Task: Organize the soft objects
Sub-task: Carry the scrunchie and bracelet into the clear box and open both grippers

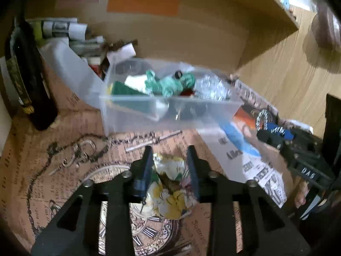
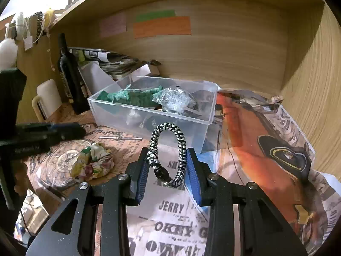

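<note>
My left camera looked down, close over the paper-covered desk. My right camera looked from lower right. Both saw the clear box (image 1: pixel 170 104) (image 2: pixel 153 106) mid-frame.

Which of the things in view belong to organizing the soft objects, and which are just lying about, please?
Job: braided bracelet in right gripper; floral scrunchie between left gripper fingers; clear bin.

Lying about: dark bottle, chain, metal pin, newspapers.

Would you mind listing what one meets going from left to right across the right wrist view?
White mug → dark bottle → flowered cloth → braided bracelet held in the right gripper → orange poster.
</note>
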